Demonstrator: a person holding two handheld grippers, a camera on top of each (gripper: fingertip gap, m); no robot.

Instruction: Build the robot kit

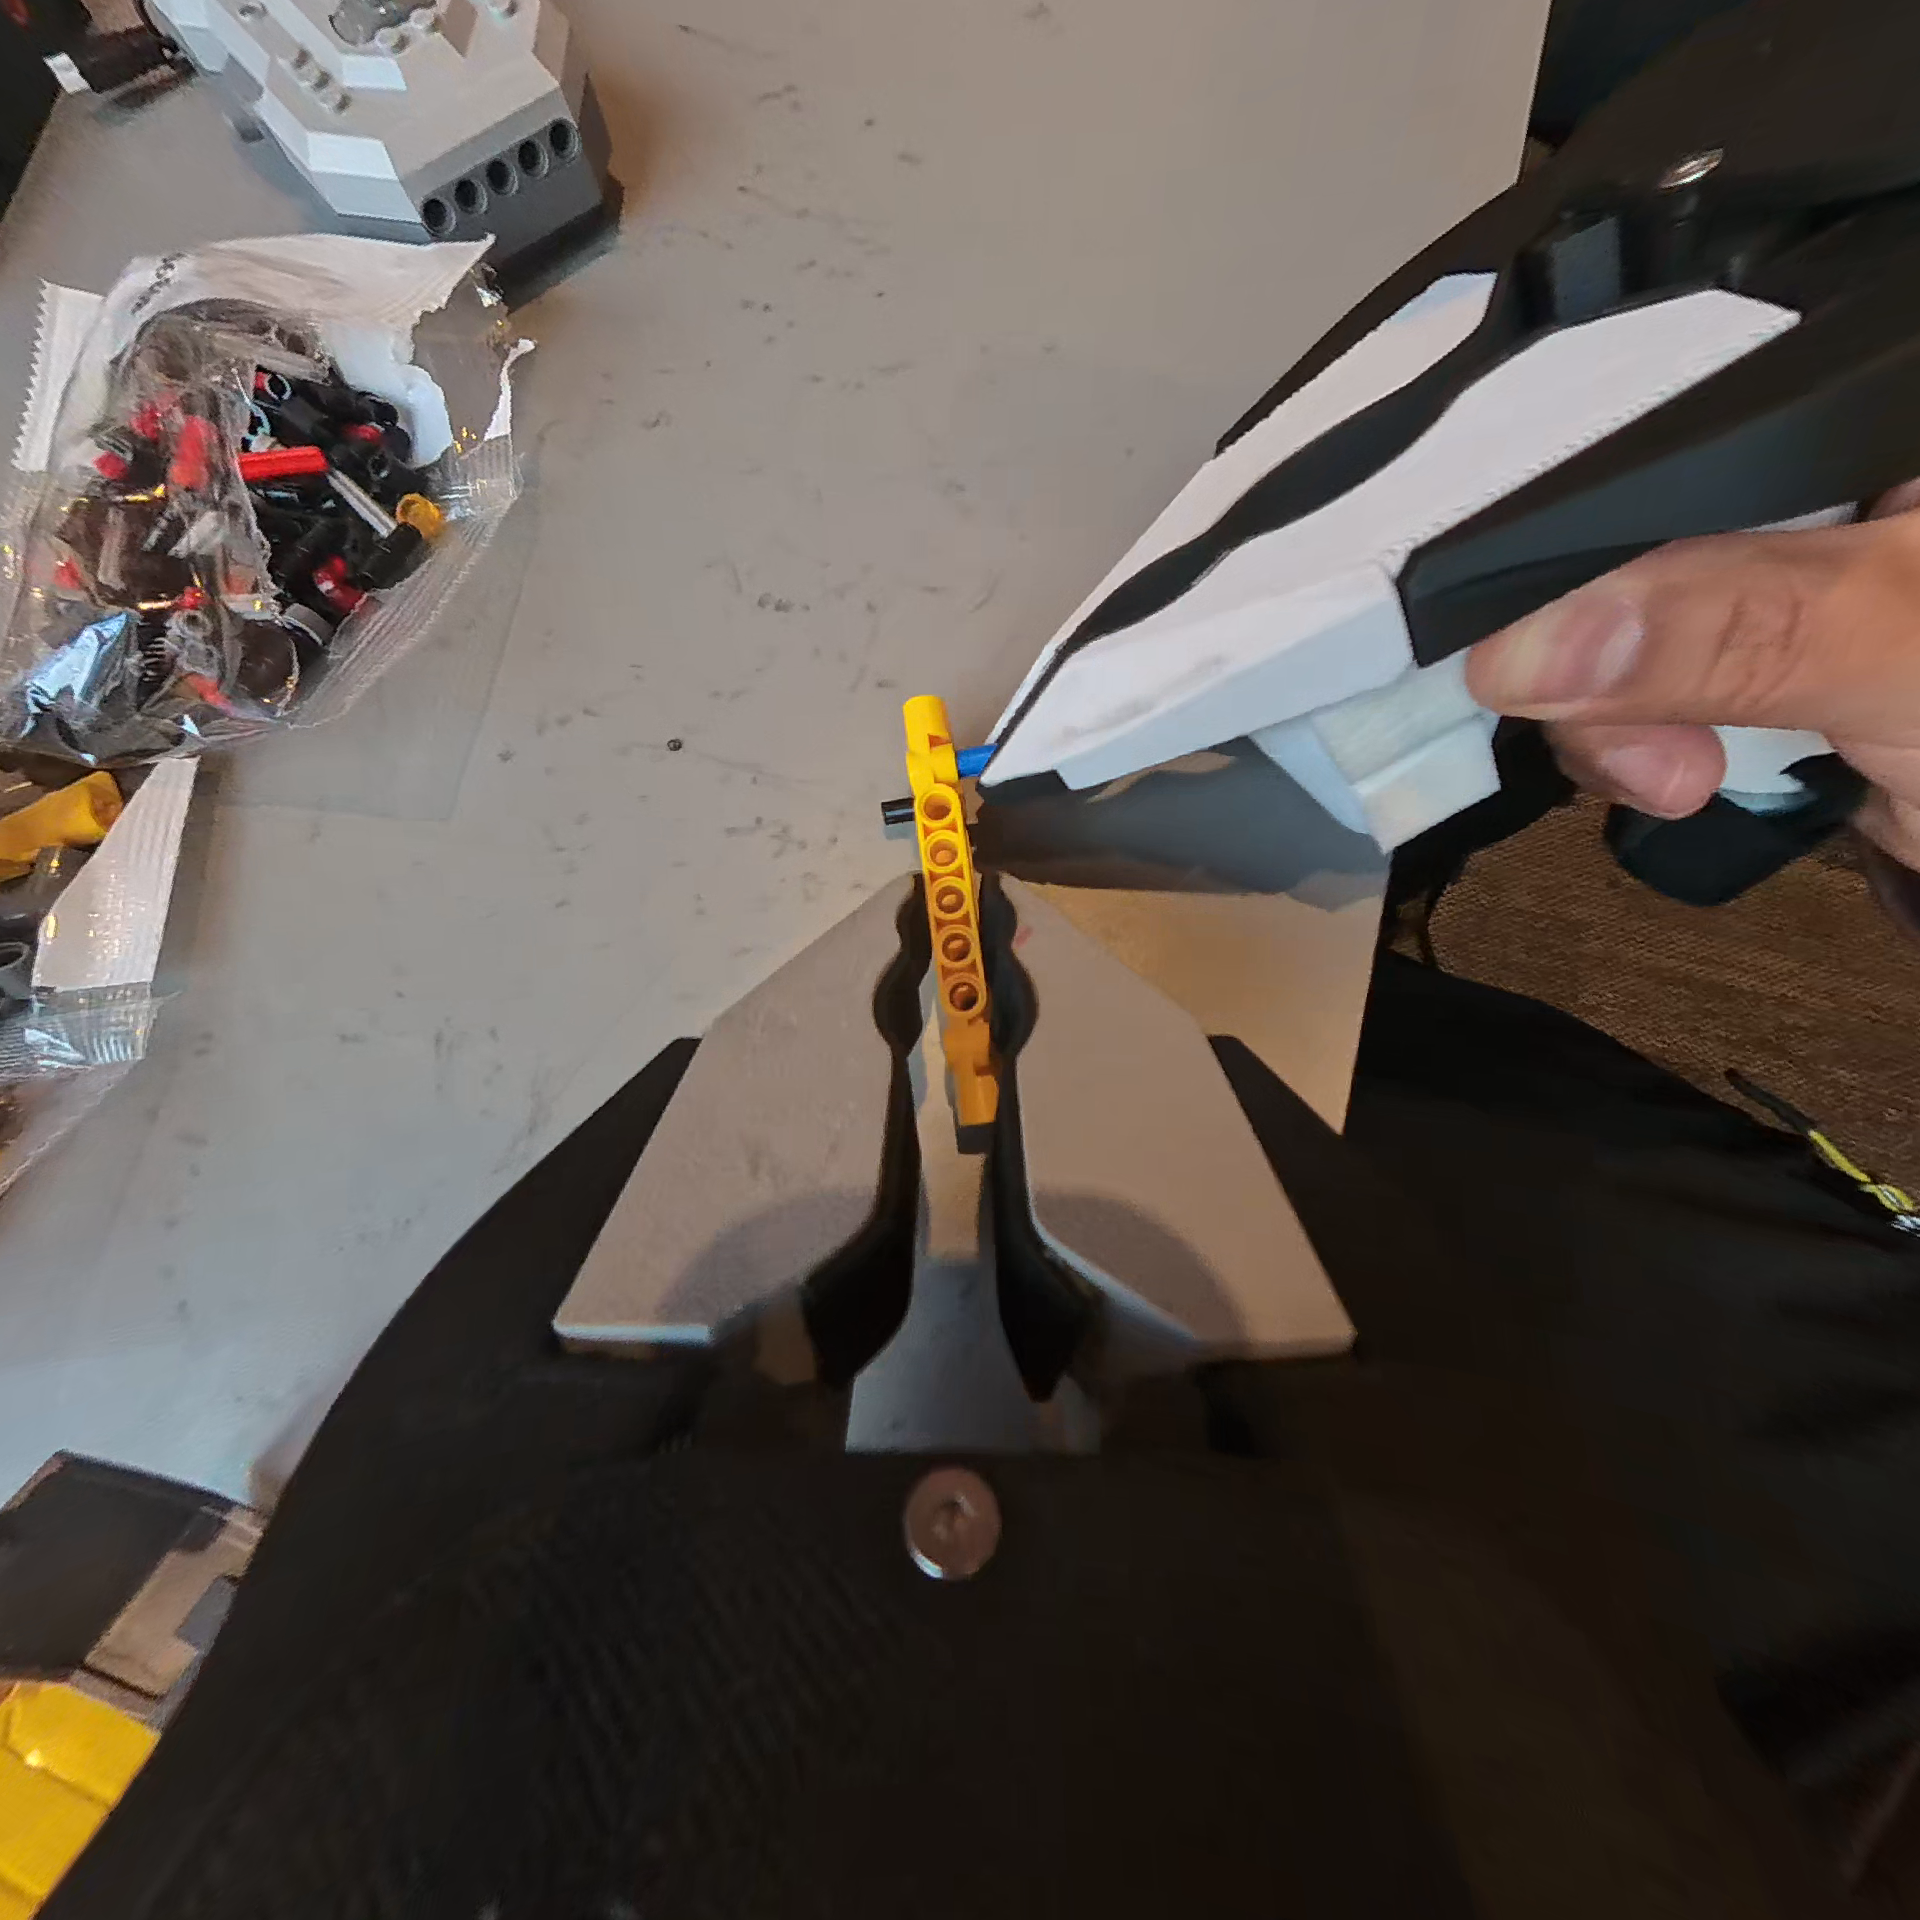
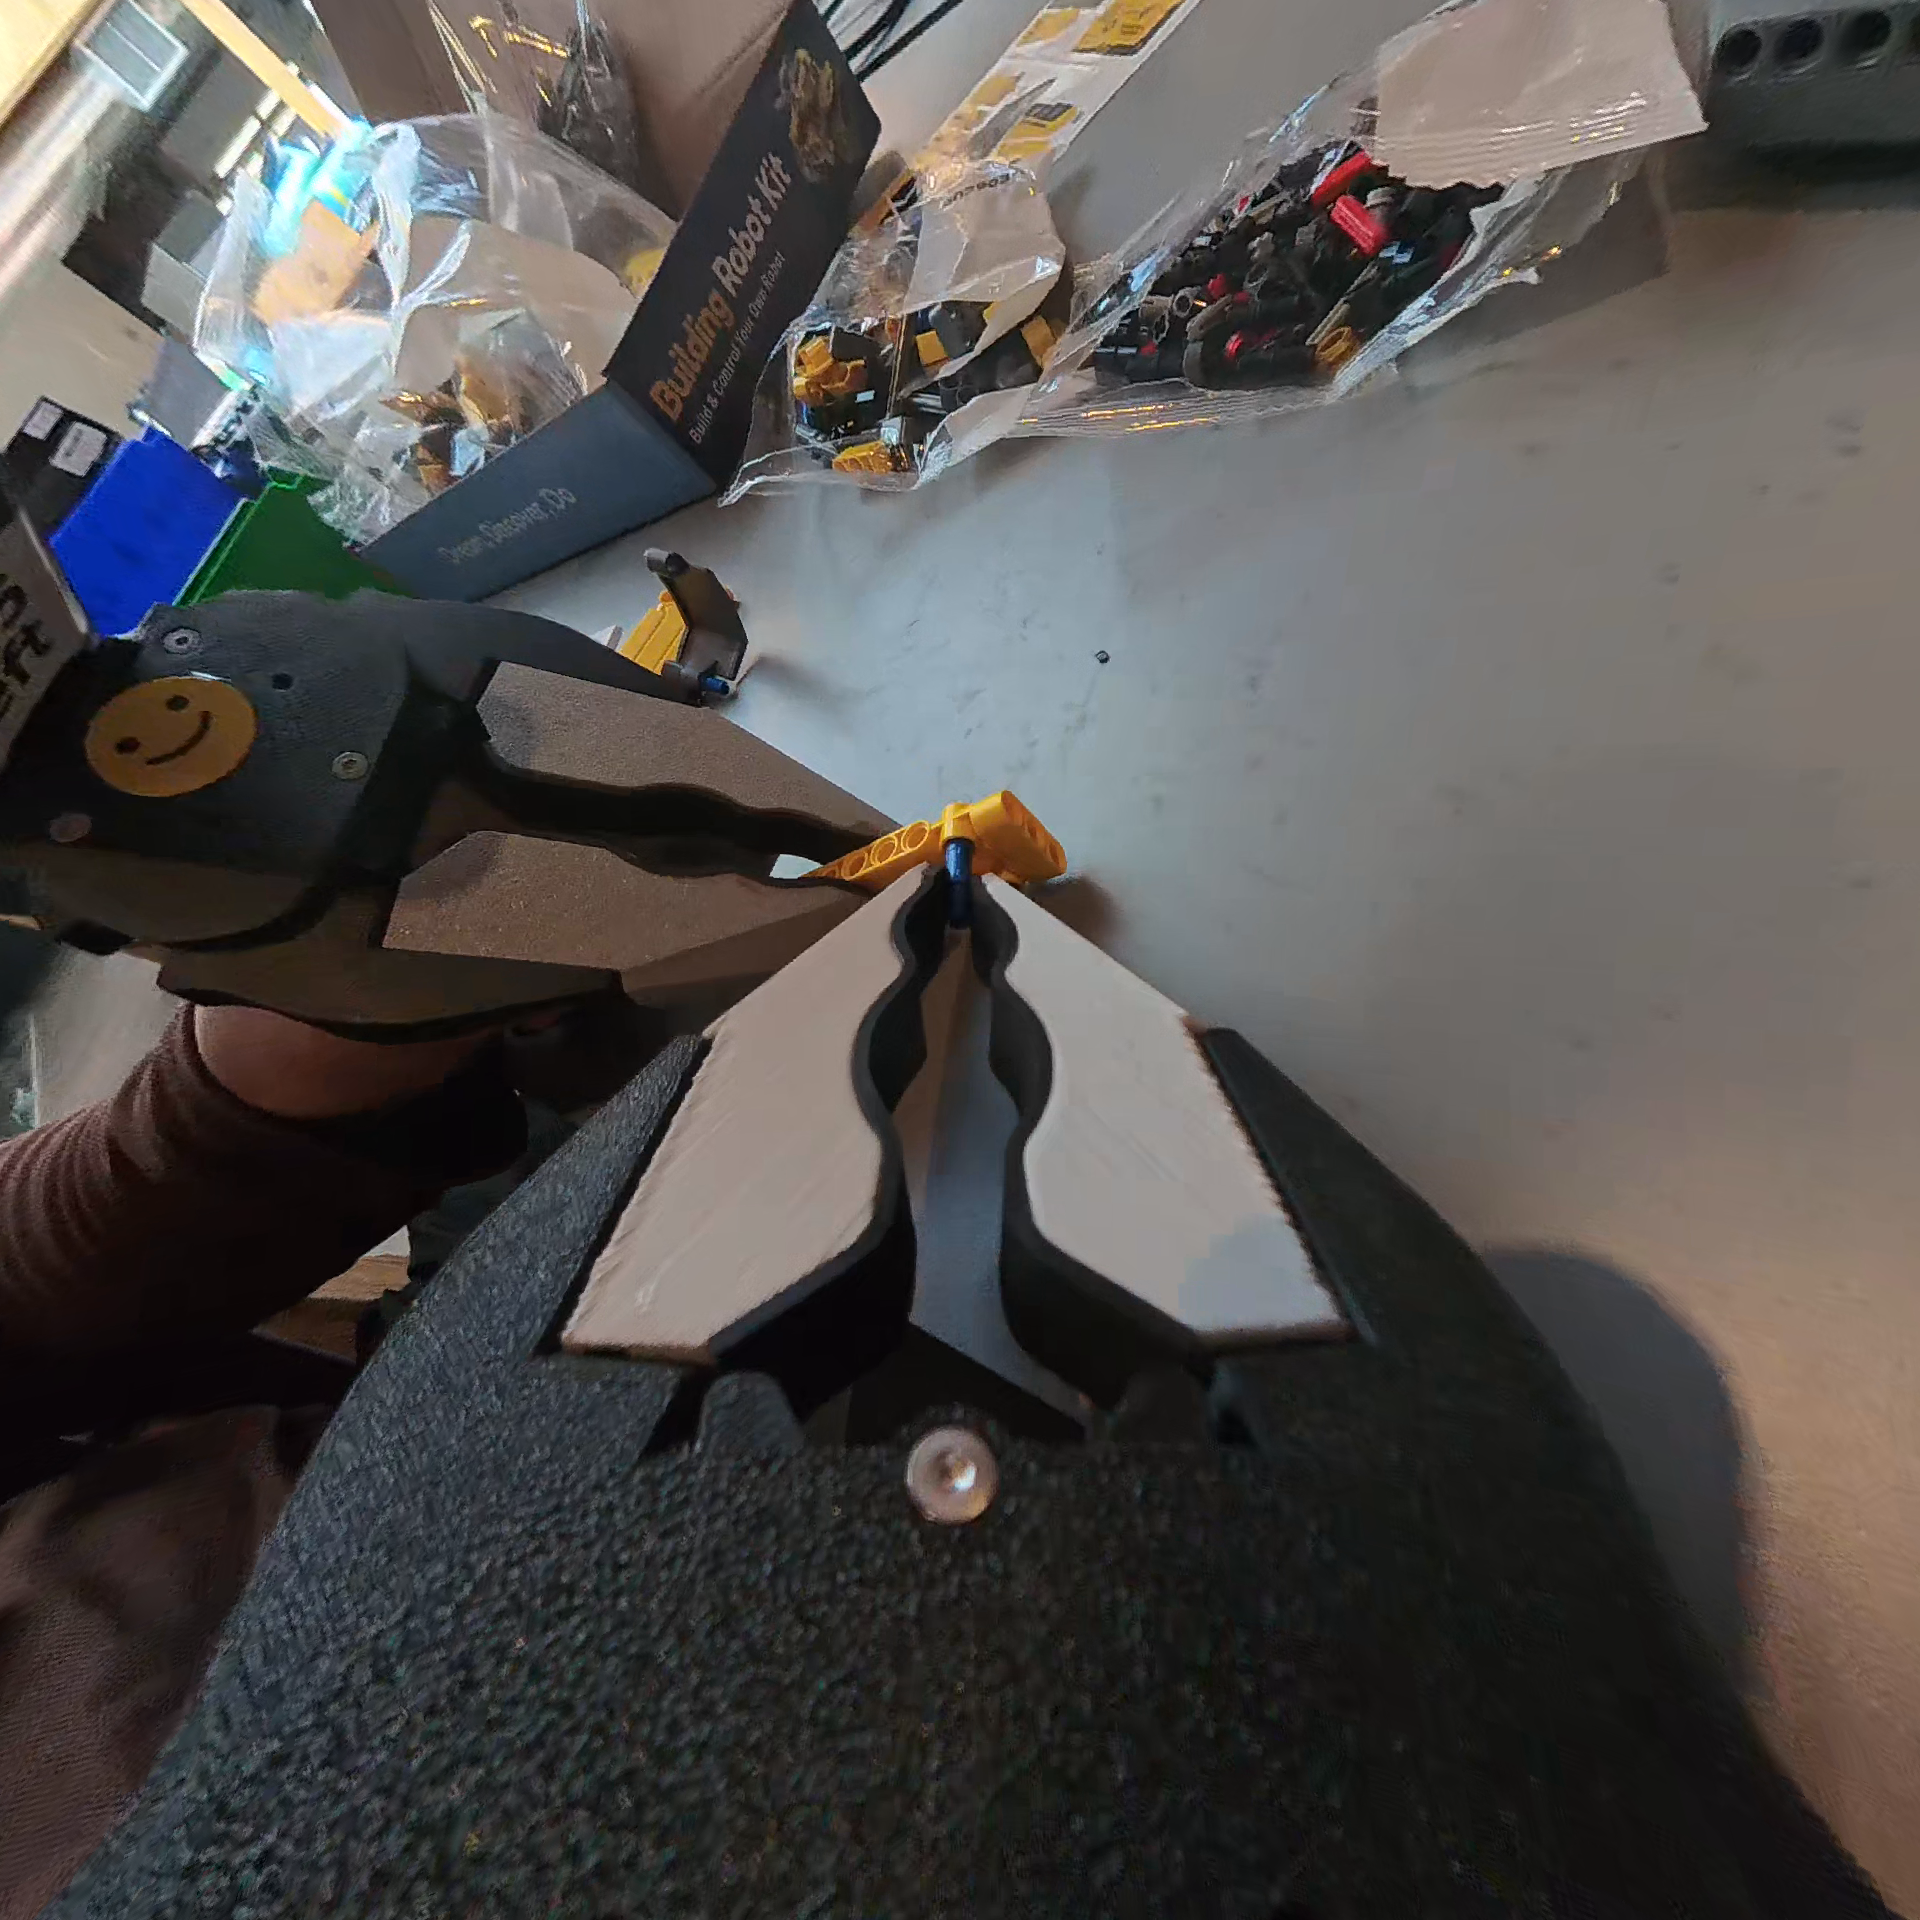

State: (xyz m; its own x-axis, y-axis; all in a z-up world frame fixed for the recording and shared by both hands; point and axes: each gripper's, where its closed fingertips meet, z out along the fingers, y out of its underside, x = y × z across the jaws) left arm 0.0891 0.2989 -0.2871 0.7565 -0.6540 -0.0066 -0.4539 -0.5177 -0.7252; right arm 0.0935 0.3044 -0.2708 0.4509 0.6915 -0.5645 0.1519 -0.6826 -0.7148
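Observation:
My left gripper point(image 1: 951, 883) is shut on a yellow beam with holes point(image 1: 943, 847) and holds it upright above the grey table point(image 1: 727, 416). A short black pin point(image 1: 896, 812) sticks out of the beam's left side. My right gripper point(image 2: 954, 899) is shut on a blue pin point(image 2: 956, 878), whose far end sits at a hole near the top of the yellow beam point(image 2: 1023, 836). In the left wrist view the right gripper point(image 1: 992, 771) comes in from the right with the blue pin point(image 1: 971, 762) at its tip. In the right wrist view the left gripper point(image 2: 852, 847) comes in from the left.
A torn clear bag of black and red small parts point(image 1: 239, 520) lies at the left, also in the right wrist view point(image 2: 1299, 281). A grey and white block point(image 1: 395, 114), a dark box point(image 2: 727, 312), a bag of yellow parts point(image 2: 914, 353) and a small yellow-grey assembly point(image 2: 691, 623) lie farther off. The table edge point(image 1: 1371, 935) is at the right. My two grippers' fingertips are within a few centimetres of each other.

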